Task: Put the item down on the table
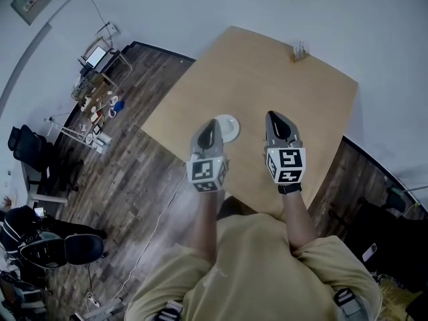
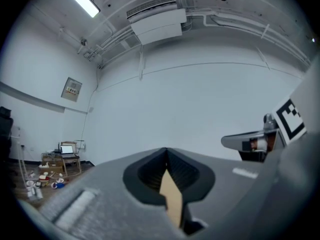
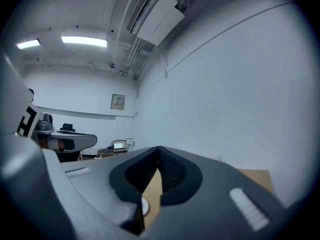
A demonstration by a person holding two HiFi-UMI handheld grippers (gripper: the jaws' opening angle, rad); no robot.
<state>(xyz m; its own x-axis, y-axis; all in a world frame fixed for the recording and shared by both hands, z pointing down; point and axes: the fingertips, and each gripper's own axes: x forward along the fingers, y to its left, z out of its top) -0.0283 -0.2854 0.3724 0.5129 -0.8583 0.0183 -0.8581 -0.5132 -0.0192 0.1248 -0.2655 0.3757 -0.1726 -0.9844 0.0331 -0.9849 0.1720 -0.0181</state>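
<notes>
A white round item [image 1: 226,127] lies flat on the wooden table [image 1: 267,65], near its front left edge, partly hidden behind my left gripper's tip. My left gripper [image 1: 211,122] is held above that edge, jaws shut with nothing between them. My right gripper [image 1: 274,116] hovers beside it to the right, also shut and empty. In the left gripper view the jaws [image 2: 166,151] meet at their tips against a white wall. The right gripper view shows its closed jaws [image 3: 159,150], and below them a sliver of the white item [image 3: 144,205].
A small holder [image 1: 299,51] stands at the table's far corner. To the left on the wood floor are a cluttered desk with a laptop [image 1: 100,59], black office chairs [image 1: 30,149] and a cable. White walls run behind the table.
</notes>
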